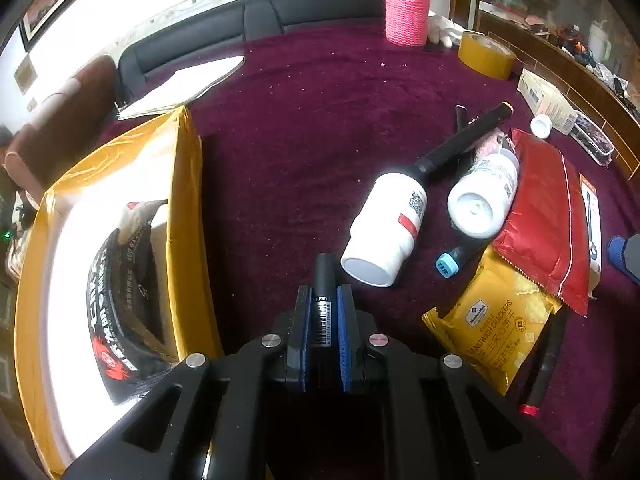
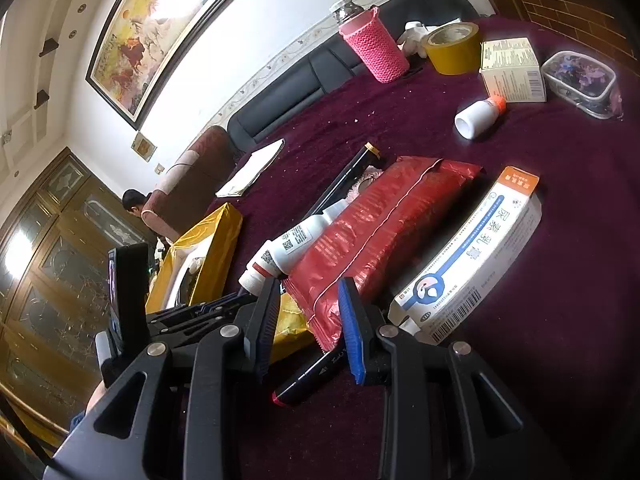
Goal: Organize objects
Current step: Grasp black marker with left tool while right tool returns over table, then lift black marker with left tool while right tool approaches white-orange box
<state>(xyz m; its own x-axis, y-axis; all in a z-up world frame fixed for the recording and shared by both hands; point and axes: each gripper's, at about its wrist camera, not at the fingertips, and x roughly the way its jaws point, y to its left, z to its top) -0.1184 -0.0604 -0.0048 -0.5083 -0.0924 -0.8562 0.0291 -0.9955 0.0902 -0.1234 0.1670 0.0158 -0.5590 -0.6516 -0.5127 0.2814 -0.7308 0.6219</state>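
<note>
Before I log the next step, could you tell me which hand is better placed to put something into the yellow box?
Left: its gripper is shut on a black pen, right beside the yellow box.

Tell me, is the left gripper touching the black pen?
Touching. The left wrist view shows the left gripper with both blue pads pressed against the black pen.
</note>
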